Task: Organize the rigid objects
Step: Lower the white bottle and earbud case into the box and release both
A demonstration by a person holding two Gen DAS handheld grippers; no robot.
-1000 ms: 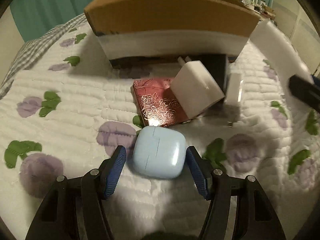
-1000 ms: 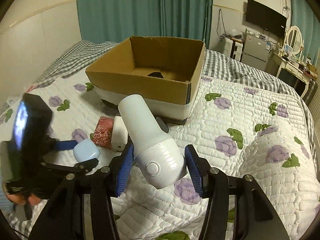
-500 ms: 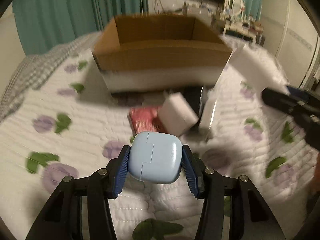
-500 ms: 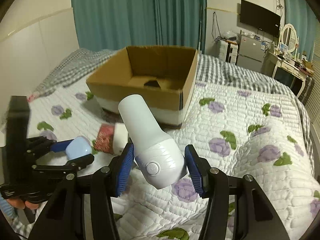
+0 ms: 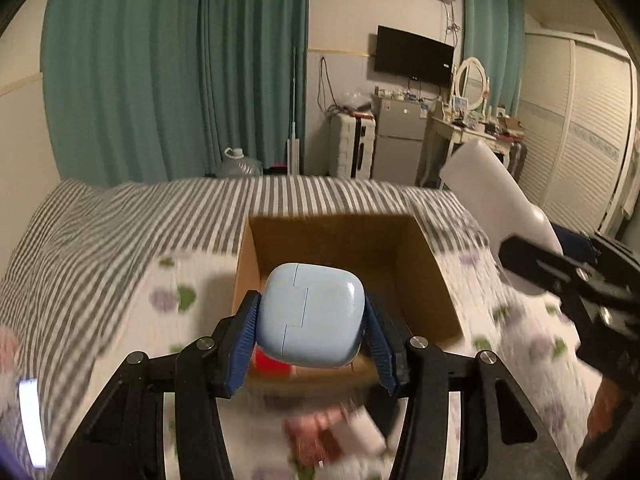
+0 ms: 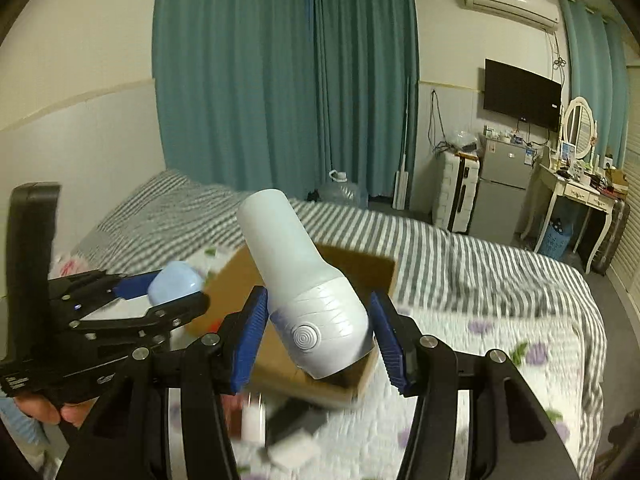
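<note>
My left gripper [image 5: 310,340] is shut on a light blue earbud case [image 5: 311,316] and holds it in the air above the near edge of an open cardboard box [image 5: 352,256]. The case also shows in the right wrist view [image 6: 174,282]. My right gripper [image 6: 320,340] is shut on a white hair-dryer-shaped device [image 6: 308,296], held up over the box [image 6: 360,272]; this device shows at the right of the left wrist view [image 5: 496,208]. A red patterned box and white charger [image 5: 332,432] lie blurred on the quilt below.
The box stands on a bed with a flowered quilt [image 6: 500,360] and a grey striped blanket [image 5: 120,224]. Small white and dark items [image 6: 280,436] lie on the quilt before the box. Teal curtains, a fridge, a suitcase and a dressing table stand beyond the bed.
My left gripper closed on the blue case on the quilt and lifted it up toward the box. My right gripper rose with the white device. Both views now tilt up to the room.
</note>
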